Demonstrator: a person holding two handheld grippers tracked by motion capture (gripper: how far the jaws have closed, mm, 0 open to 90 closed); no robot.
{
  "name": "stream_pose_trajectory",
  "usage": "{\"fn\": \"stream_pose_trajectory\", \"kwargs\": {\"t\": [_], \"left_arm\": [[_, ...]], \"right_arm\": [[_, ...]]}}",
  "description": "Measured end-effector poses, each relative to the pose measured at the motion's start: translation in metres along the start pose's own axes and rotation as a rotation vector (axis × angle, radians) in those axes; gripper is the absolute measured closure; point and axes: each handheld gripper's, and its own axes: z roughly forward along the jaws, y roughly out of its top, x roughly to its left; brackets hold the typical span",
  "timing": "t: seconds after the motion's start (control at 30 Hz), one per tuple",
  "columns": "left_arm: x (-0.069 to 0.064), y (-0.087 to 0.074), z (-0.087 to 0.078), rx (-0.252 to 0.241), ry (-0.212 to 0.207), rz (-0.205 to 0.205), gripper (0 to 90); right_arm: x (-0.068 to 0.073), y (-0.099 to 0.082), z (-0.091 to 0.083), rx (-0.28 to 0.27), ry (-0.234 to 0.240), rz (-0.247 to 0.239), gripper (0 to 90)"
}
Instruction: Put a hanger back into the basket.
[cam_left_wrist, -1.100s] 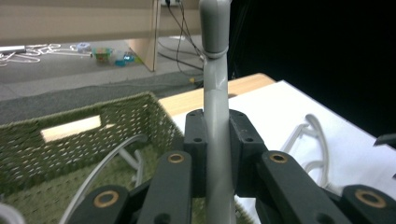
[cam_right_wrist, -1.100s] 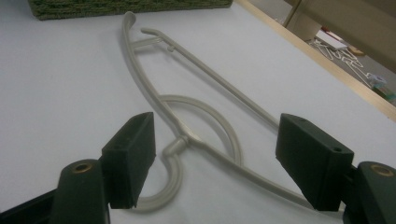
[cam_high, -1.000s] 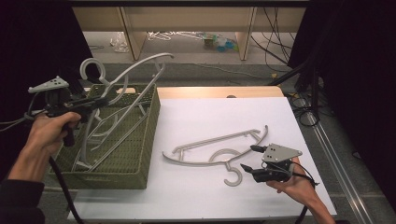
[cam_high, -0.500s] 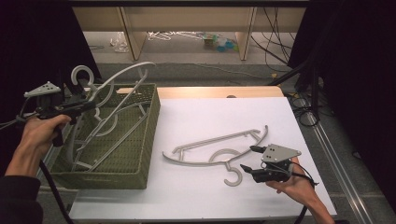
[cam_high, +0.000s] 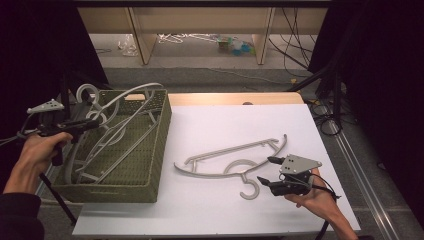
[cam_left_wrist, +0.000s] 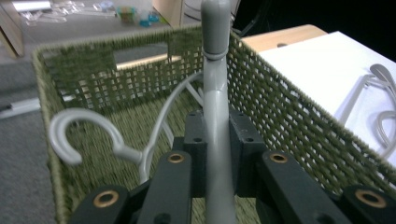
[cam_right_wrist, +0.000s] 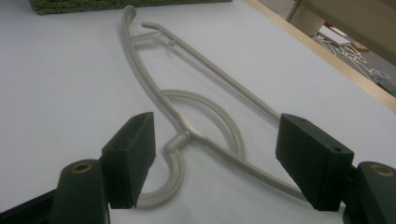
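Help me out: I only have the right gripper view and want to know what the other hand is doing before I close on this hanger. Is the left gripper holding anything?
Observer: Yes. The left gripper is shut on a grey hanger, with a bar of it clamped between the pads.
Operator: Where is it holding that one?
Observer: Over the green woven basket, which stands at the left end of the white table top.
Operator: Is anything in the basket already?
Observer: Yes. The hook of a second hanger shows inside it, to the left of the held one in the left gripper view.
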Motion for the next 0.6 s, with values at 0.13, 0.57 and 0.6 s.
{"fn": "stream_pose_trajectory", "kwargs": {"t": [0.13, 0.57, 0.6], "left_arm": [[0.003, -0.008, 0.006, 0.044, -0.013, -0.015, 79.1], [0.000, -0.025, 0.038, 0.171, 0.001, -0.065, 78.6], [0.002, -0.026, 0.039, 0.194, 0.035, -0.057, 78.3]], "right_arm": [[0.000, 0.000, 0.000, 0.001, 0.001, 0.000, 29.3], [0.001, -0.001, 0.001, 0.008, 0.004, -0.004, 29.3], [0.001, -0.001, 0.001, 0.010, 0.006, -0.009, 29.3]]}}
